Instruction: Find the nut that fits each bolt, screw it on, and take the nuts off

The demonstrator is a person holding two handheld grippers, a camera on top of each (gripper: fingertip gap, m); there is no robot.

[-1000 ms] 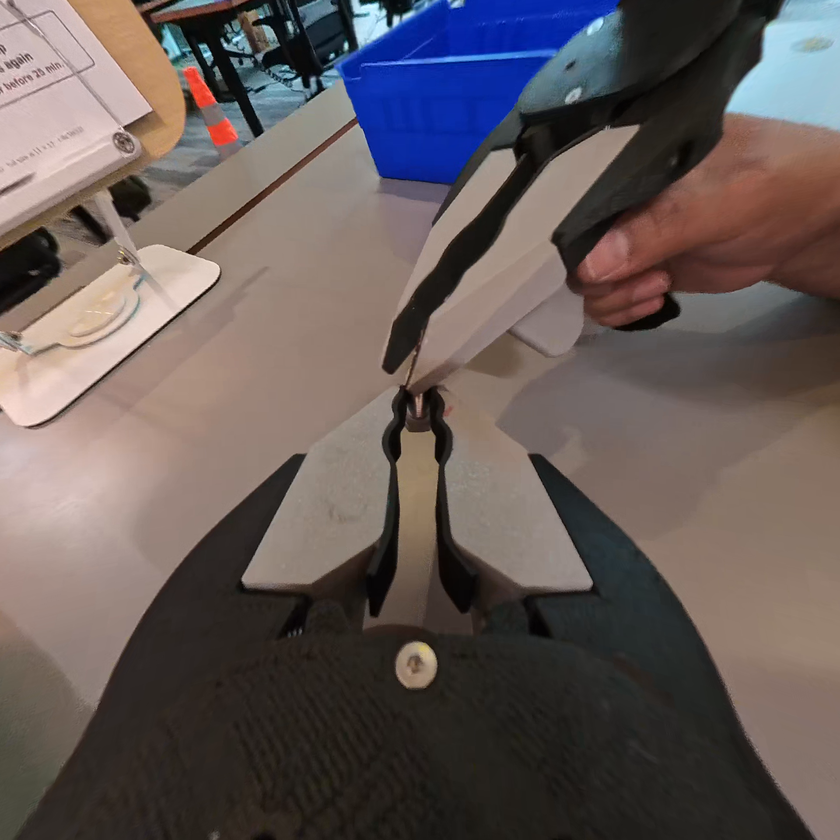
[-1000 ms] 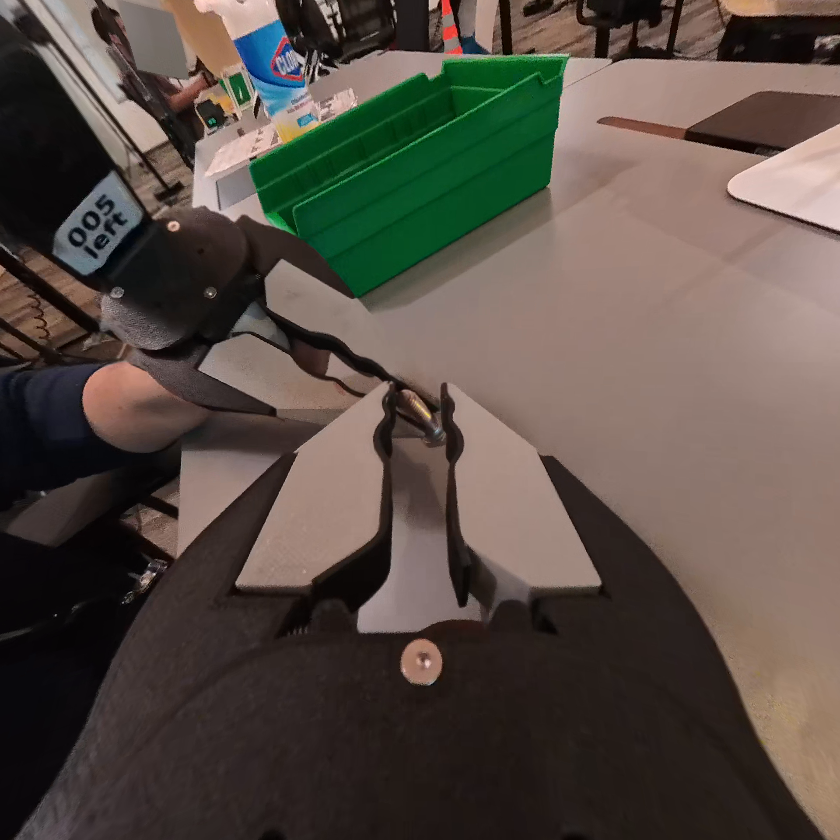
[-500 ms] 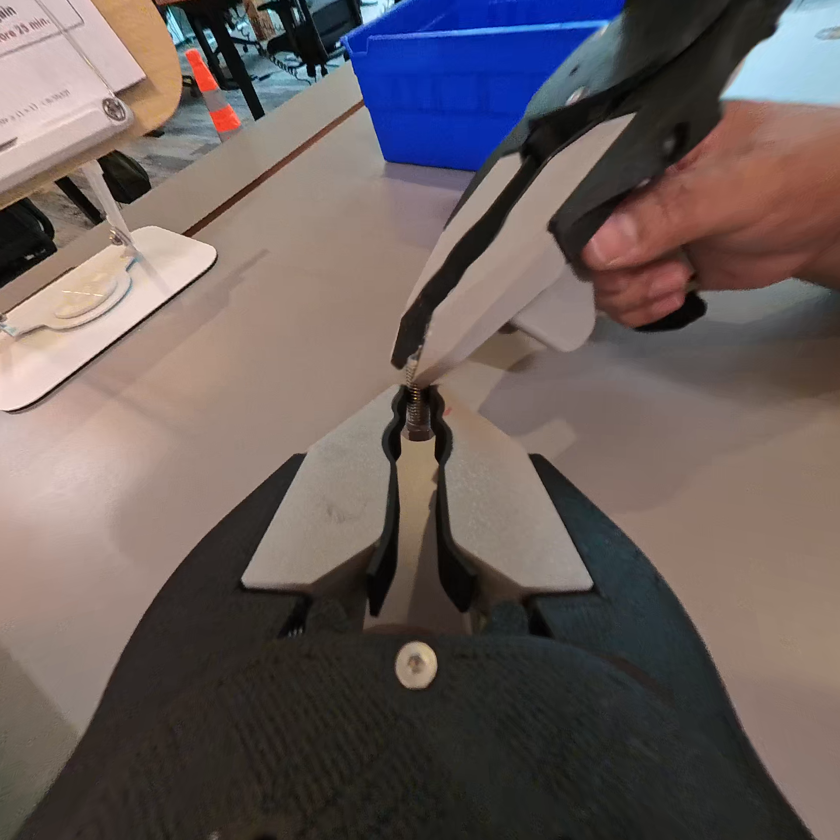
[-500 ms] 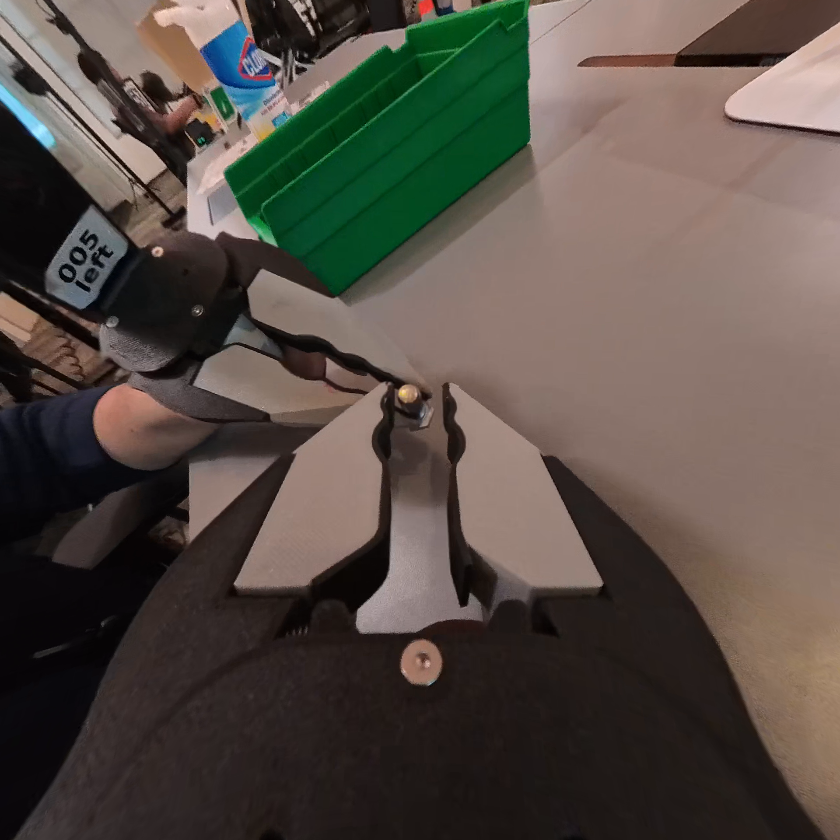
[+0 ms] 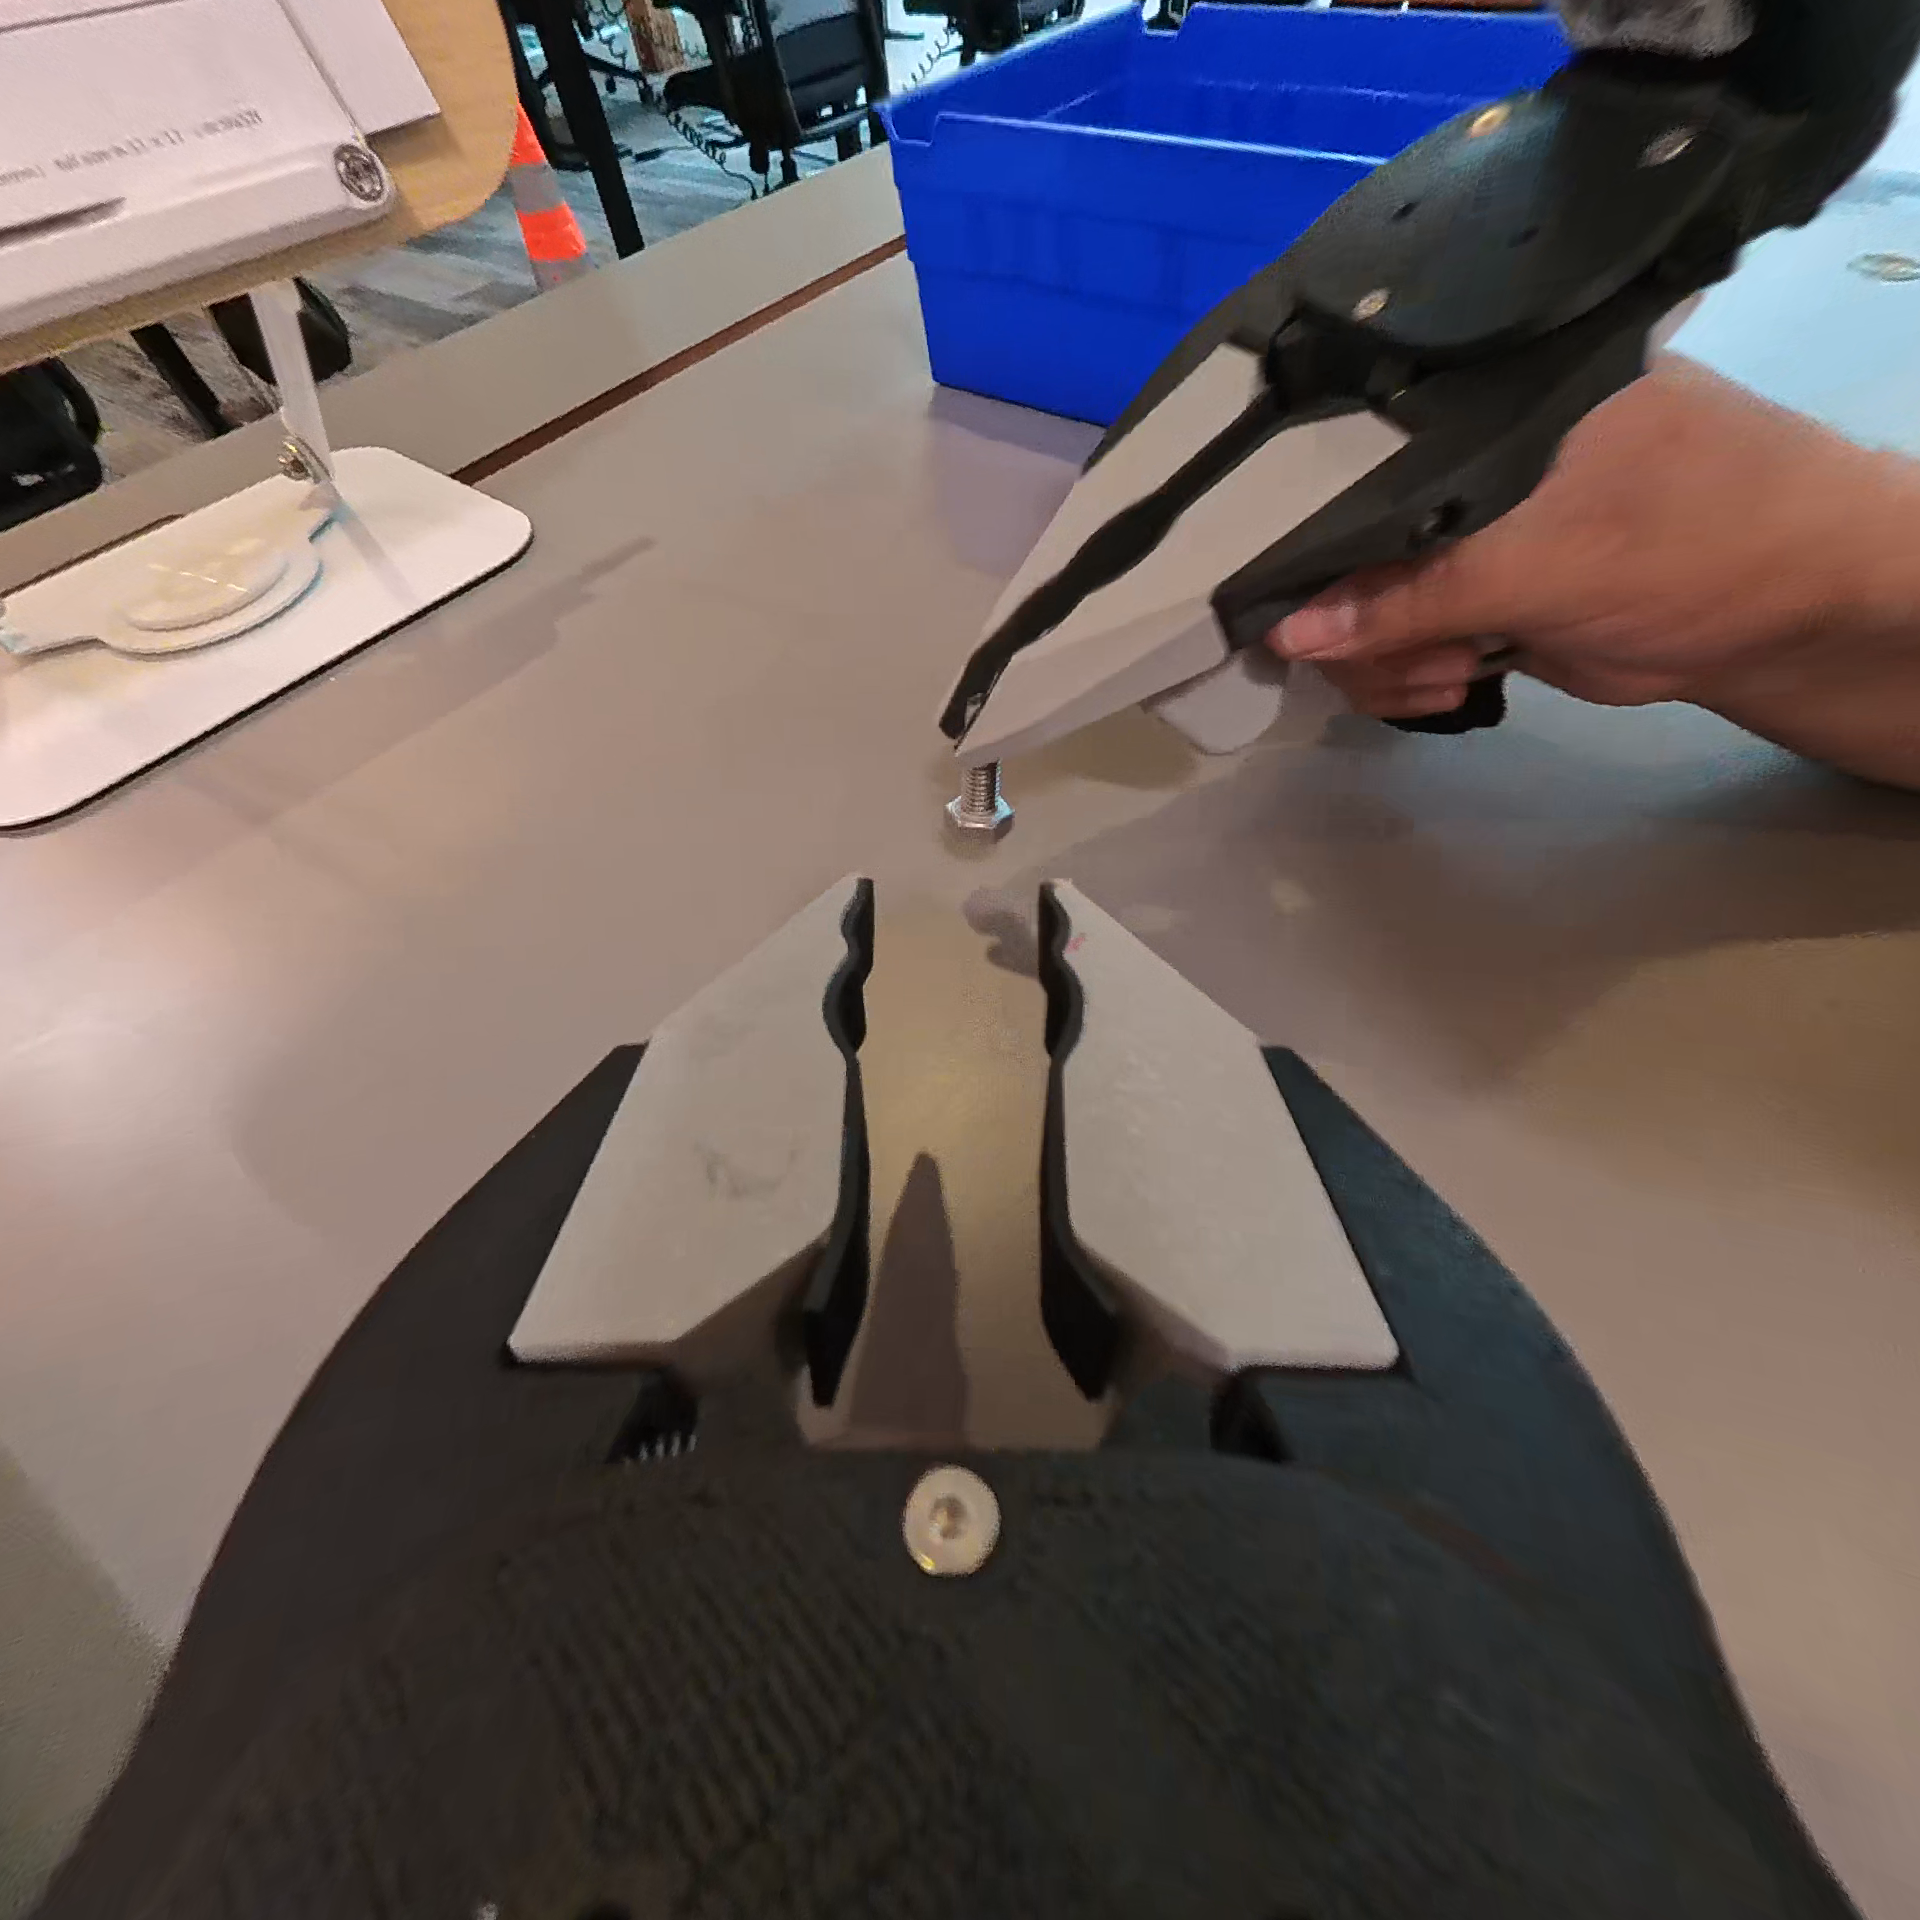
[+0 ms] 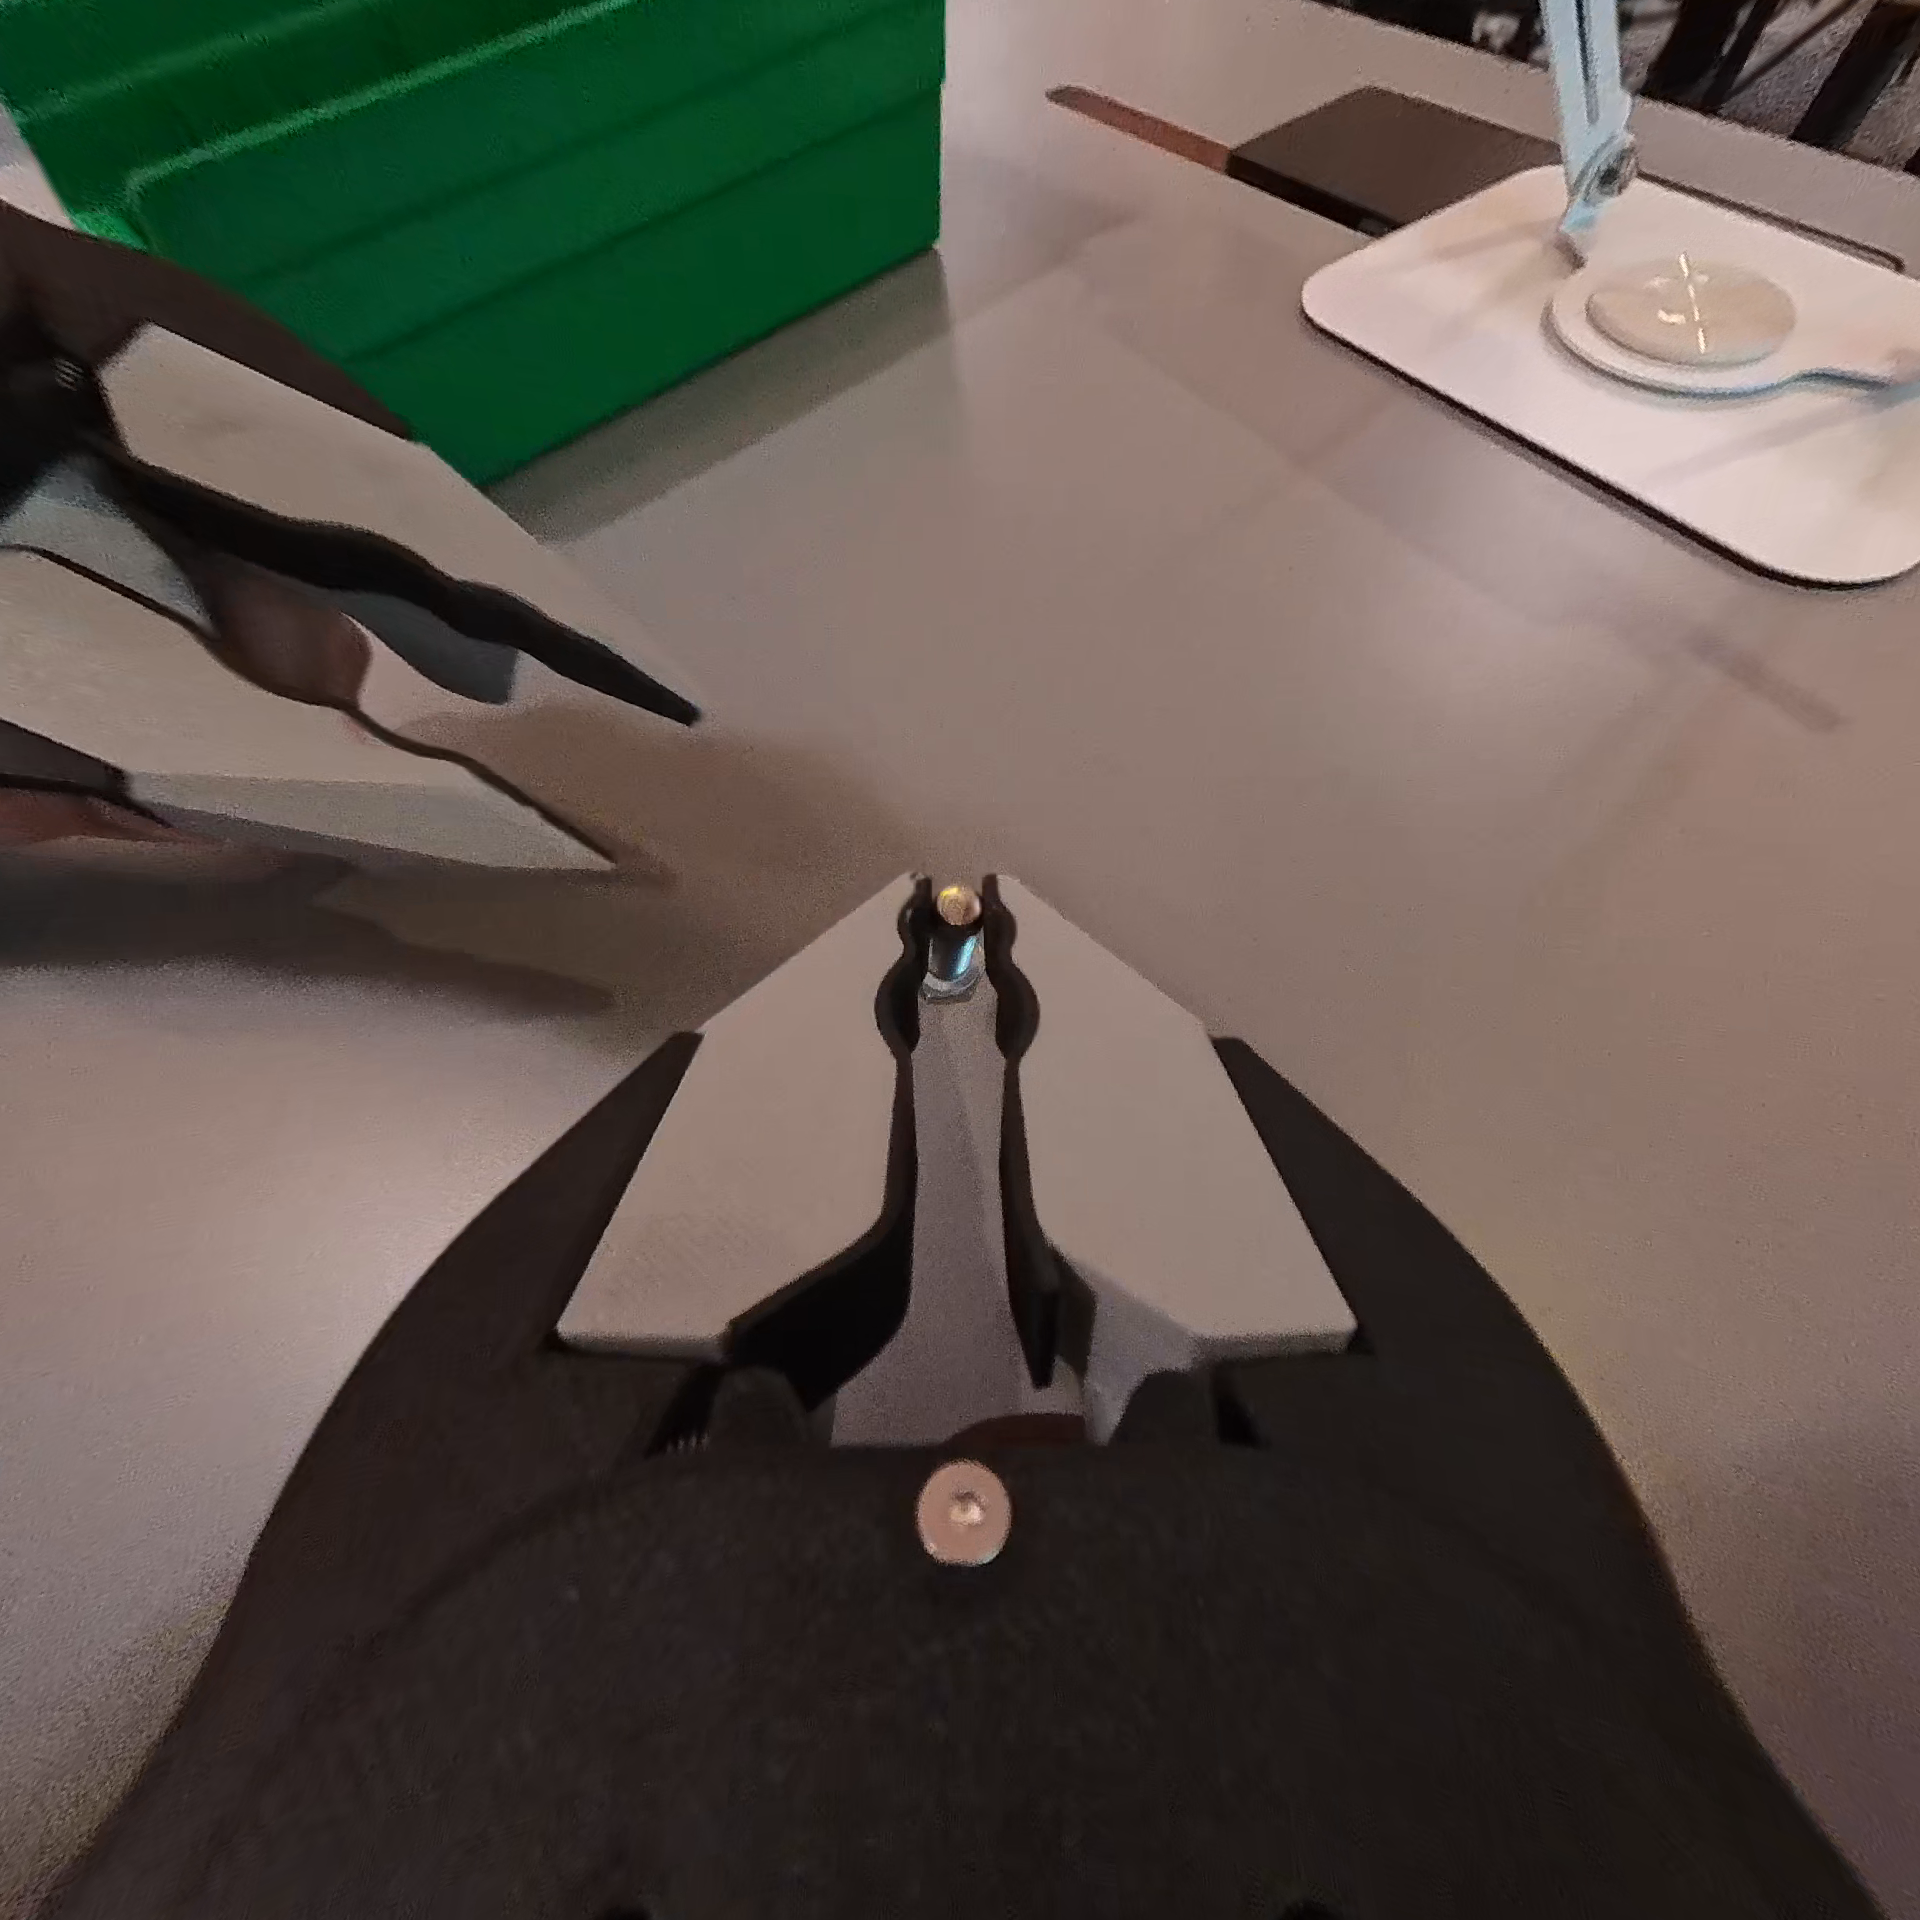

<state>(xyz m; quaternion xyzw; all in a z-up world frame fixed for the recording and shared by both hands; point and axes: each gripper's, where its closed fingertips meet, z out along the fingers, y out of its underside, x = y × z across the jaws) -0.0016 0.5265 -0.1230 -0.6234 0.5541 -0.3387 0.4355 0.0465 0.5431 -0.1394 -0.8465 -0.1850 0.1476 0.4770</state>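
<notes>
Now, left wrist view: we are looking along our left claw [image 5: 954,902] at the grey bench [image 5: 644,727].
Left claw: we are holding it spread open with nothing between its fingers; it is hovering just short of the bolt.
Bolt: the bolt [image 5: 975,798] is standing head-down on the bench, thread pointing up.
Right claw: the right claw [image 5: 971,717] is reaching in from the right, tips closing on the top of the thread; a hand [image 5: 1621,623] is gripping its handle.
Surroundings: a blue bin [image 5: 1081,239] is sitting behind, and a white stand base [image 5: 260,613] is lying at the left.
Next, right wrist view: we are looking down our right claw [image 6: 954,896].
Right claw: we are keeping it nearly shut, pinching the bolt [image 6: 954,940] at the fingertips.
Left claw: the left claw [image 6: 649,784] is showing at the left, blurred, fingers apart and clear of the bolt.
Surroundings: a green bin [image 6: 540,229] is sitting at the far left, and the white stand base [image 6: 1621,395] at the far right.
</notes>
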